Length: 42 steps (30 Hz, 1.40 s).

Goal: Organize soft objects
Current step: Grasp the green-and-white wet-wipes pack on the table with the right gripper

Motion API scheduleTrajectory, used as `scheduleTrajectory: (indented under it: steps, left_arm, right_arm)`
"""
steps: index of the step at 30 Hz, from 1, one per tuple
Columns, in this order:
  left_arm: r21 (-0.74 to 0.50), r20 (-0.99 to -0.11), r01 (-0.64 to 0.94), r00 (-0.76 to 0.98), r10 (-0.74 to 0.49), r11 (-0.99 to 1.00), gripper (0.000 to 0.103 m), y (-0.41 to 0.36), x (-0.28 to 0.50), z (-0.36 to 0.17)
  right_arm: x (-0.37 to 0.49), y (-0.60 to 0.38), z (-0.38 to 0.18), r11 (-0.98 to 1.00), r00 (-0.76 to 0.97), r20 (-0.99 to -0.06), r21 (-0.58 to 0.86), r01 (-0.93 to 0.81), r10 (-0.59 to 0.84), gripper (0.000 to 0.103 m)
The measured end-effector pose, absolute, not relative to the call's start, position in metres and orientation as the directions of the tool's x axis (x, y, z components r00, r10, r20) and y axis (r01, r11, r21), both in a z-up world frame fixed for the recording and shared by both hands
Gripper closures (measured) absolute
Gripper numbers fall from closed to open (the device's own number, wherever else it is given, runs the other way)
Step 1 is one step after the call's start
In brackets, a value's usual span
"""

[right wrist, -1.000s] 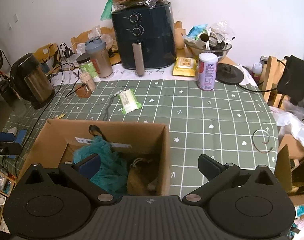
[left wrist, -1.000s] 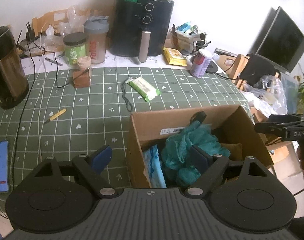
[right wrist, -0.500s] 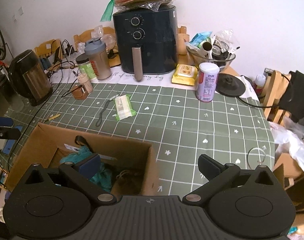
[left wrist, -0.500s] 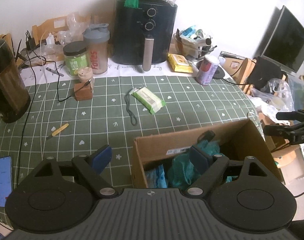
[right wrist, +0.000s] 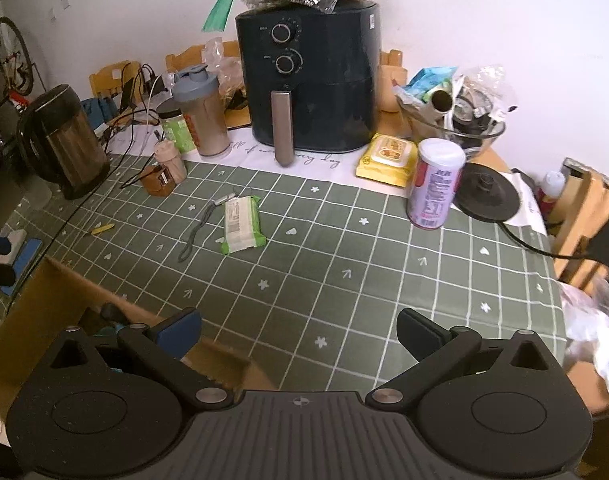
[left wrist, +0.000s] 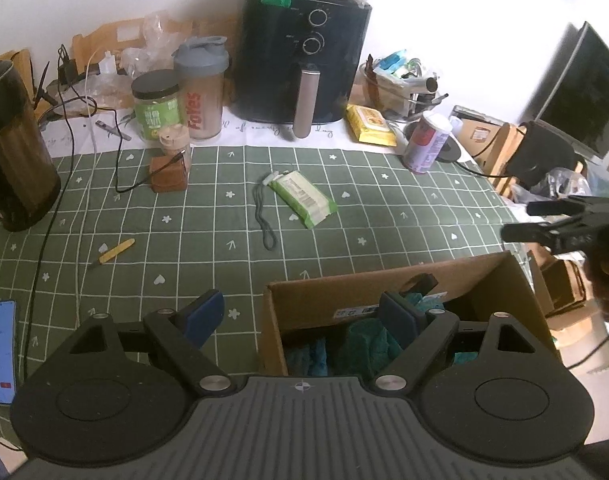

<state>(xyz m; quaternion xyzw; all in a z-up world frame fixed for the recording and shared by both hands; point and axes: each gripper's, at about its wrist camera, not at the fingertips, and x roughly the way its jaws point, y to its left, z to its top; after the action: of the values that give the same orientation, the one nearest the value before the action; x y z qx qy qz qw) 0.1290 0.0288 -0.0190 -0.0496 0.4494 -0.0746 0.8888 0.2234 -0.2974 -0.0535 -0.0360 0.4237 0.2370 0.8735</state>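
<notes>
Both grippers, left [left wrist: 304, 312] & right [right wrist: 298, 330], jaws wide, empty; teal mesh sponge [left wrist: 364, 344] in cardboard box [left wrist: 344, 300] on counter [left wrist: 224, 216].

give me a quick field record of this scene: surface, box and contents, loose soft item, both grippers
surface: green grid-patterned tablecloth
box: open brown cardboard box at the near table edge
box contents: teal fabric bundle; anything else is hidden
loose soft item: green and white soft tissue pack, lying flat mid-table beside a grey cord loop
left gripper: open, empty, one finger over the box
right gripper: open, empty, above the tablecloth right of the box
</notes>
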Motion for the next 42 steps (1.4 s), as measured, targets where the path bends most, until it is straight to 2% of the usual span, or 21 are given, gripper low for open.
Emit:
scheduleTrajectory:
  steps: [21,40,42]
  left_arm:
    - [-0.181,-0.798,-0.022,0.588,-0.134,0.983,0.018,0.037,0.124,-0.018]
    - [-0.182,-0.822,-0.155,0.566,-0.064,0.971,0.018,0.048,0.112,-0.023]
    - [-0.183,-0.824,-0.169,0.564,-0.057,0.969,0.018,0.05,0.111,-0.024]
  right_arm:
    - [0.331,-0.226,-0.098,0.683,0.385,-0.778,0.077,-0.726,0.496,0.0]
    - [0.385,-0.135,-0.16,0.588,0.308,-0.796,0.074,-0.806,0.522,0.001]
    - [0.392,-0.127,-0.167,0.6,0.312,-0.8,0.074,-0.797,0.512,0.006]
